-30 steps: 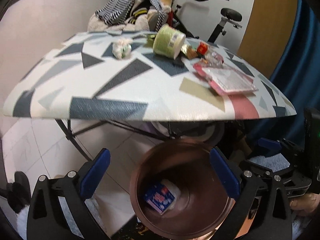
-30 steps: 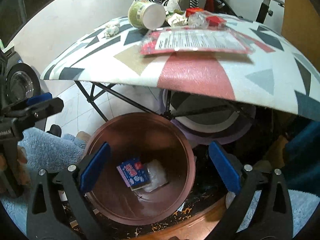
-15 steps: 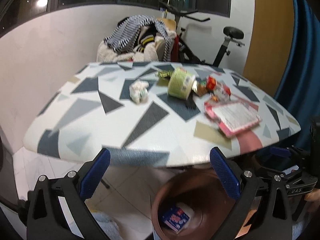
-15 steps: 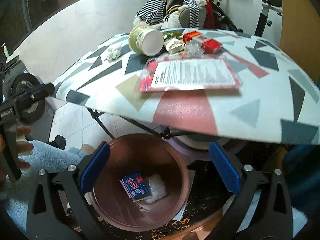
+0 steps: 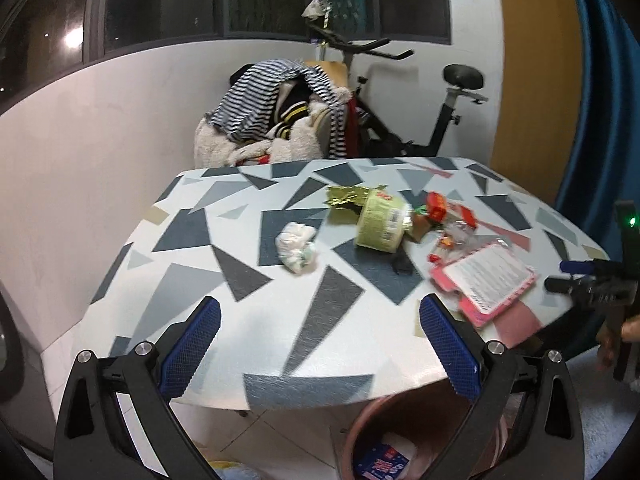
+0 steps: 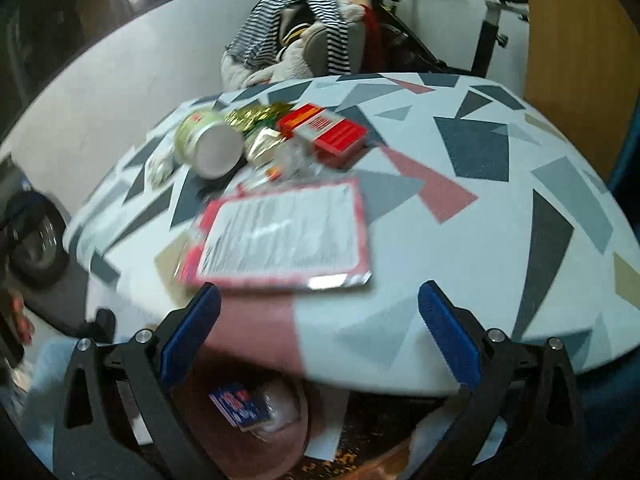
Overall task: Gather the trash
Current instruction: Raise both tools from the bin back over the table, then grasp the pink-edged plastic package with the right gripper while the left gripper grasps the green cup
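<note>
The trash lies clustered on the patterned table (image 5: 256,320) — a crumpled white wad (image 5: 297,248), a green cup (image 5: 380,224) tipped on its side, a gold wrapper (image 5: 348,196), a red box (image 6: 324,130) and a flat pink-edged packet (image 6: 280,236) near the table's front edge. Below that edge stands a brown bin (image 5: 362,432) holding a blue packet (image 6: 238,402). The left gripper (image 5: 320,344) and right gripper (image 6: 318,340) both hover over the near edge — fingers spread wide apart, holding nothing.
</note>
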A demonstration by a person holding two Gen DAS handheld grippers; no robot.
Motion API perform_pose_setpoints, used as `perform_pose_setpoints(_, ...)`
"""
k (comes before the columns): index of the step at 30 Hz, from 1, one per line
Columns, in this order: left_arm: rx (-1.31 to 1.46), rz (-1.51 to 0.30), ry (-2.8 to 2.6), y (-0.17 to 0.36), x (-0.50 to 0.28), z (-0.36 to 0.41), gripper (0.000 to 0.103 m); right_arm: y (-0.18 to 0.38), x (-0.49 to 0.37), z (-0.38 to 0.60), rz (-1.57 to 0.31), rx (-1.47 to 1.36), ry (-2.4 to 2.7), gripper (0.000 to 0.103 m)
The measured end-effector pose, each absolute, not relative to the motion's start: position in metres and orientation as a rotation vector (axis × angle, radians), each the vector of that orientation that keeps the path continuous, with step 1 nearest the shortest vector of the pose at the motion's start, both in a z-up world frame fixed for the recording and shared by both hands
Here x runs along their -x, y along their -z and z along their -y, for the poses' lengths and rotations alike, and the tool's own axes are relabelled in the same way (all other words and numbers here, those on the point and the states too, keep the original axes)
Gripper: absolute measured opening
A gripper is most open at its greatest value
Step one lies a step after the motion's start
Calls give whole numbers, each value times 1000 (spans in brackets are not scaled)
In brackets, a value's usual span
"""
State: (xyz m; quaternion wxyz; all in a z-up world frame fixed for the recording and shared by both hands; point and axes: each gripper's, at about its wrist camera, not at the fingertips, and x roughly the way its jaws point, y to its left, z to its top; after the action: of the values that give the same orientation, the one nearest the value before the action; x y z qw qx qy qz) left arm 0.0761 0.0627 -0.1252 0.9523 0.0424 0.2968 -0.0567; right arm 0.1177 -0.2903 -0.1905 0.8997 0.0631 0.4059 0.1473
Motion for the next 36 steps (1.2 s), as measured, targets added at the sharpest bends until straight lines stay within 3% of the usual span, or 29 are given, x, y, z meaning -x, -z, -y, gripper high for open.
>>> perform_pose_setpoints(5,-24,-655,64,134,-94,-76,97,204,-157,303,-876,-202,-327,95)
perform_pose_setpoints(7,-7,-668,48,139,-97,-80,97,211,-170,304,-895,-234,-342,79)
perform_pose_setpoints(9,11,-683,39,145,-101,-85,97,215,-181,303,-894,-257,-345,76)
perform_pose_setpoints(11,23,-695,35,150,-104,-88,97,218,-190,301,-897,-286,-359,63)
perform_pose_setpoints(13,30,-704,34,154,-106,-91,97,221,-195,300,-902,-317,-365,40)
perform_pose_setpoints(15,39,-712,36,157,-108,-91,97,225,-198,300,-905,-343,-352,28)
perform_pose_setpoints(19,71,-731,52,161,-112,-93,97,225,-199,306,-904,-398,-356,18)
perform_pose_setpoints(26,75,-727,78,154,-112,-89,97,170,-180,307,-771,-341,-363,12)
perform_pose_setpoints(36,82,-717,112,143,-113,-79,92,86,-150,300,-616,79,-206,9)
